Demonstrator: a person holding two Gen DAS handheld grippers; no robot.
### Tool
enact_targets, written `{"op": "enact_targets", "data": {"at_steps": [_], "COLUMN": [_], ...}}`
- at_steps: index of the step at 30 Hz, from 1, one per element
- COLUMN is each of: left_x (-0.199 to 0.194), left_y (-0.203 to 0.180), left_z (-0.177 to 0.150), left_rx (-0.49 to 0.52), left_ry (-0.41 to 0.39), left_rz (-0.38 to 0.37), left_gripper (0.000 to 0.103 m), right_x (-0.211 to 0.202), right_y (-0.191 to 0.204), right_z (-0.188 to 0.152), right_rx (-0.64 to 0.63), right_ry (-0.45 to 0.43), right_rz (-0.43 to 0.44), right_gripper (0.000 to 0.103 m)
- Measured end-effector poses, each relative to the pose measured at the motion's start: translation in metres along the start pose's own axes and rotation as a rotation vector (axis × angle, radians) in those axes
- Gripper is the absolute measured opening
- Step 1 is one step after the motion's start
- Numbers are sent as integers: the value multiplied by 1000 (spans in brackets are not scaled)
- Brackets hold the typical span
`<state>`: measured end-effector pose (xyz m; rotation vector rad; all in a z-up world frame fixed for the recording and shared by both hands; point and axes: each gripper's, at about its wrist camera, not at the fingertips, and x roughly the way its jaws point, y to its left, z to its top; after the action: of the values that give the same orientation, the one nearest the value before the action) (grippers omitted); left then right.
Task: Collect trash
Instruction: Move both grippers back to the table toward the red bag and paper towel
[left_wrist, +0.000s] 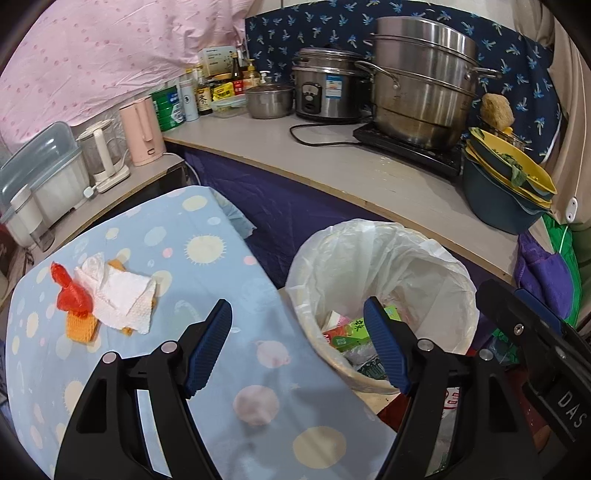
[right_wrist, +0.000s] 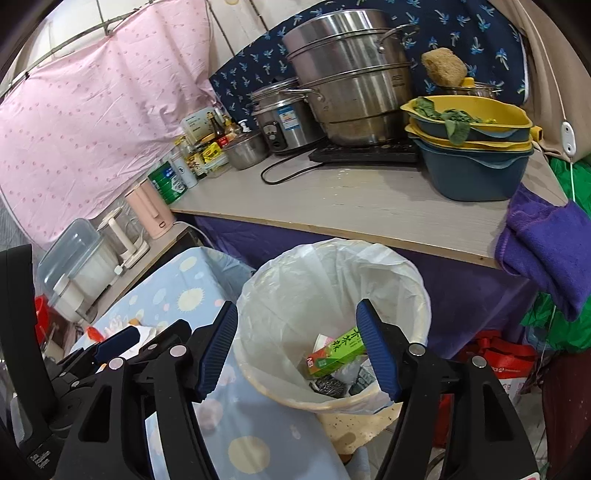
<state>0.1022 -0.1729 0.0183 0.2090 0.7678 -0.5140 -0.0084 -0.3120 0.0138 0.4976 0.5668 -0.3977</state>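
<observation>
A white crumpled tissue (left_wrist: 122, 295), a red plastic scrap (left_wrist: 70, 291) and an orange cloth piece (left_wrist: 82, 326) lie together on the blue dotted tablecloth (left_wrist: 229, 369) at left. A bin with a white liner (left_wrist: 384, 266) stands to the table's right; inside lie a green box (left_wrist: 349, 330) and other trash. My left gripper (left_wrist: 297, 343) is open and empty above the table edge and bin rim. My right gripper (right_wrist: 297, 343) is open and empty above the bin (right_wrist: 332, 288), over the green box (right_wrist: 334, 354). The left gripper also shows at the right wrist view's lower left (right_wrist: 110, 343).
A counter (left_wrist: 351, 166) behind the bin holds a steel steamer pot (left_wrist: 424, 81), rice cooker (left_wrist: 325, 88), bottles and stacked yellow and blue basins (left_wrist: 506, 184). A pink kettle (left_wrist: 142, 129) and plastic box (left_wrist: 44, 173) stand left. A purple towel (right_wrist: 546, 243) hangs off the counter.
</observation>
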Motion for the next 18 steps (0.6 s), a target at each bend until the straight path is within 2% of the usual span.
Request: {"op": "enact_targets", "data": {"at_steps": [8,18], "left_x": [-5,-9], "left_y": [41,115], "left_z": [-8,-29], "left_rx": [-71,-209], "left_ry": [5,29], "left_rz": [41,141], "left_gripper": [70,78], "right_x": [10,31], "right_y": [35,88], "right_z": [-9,-29], "right_rx": [-56,-140], "right_ry": [32,97], "right_rz": [41,106], "right_gripper": [66,66]}}
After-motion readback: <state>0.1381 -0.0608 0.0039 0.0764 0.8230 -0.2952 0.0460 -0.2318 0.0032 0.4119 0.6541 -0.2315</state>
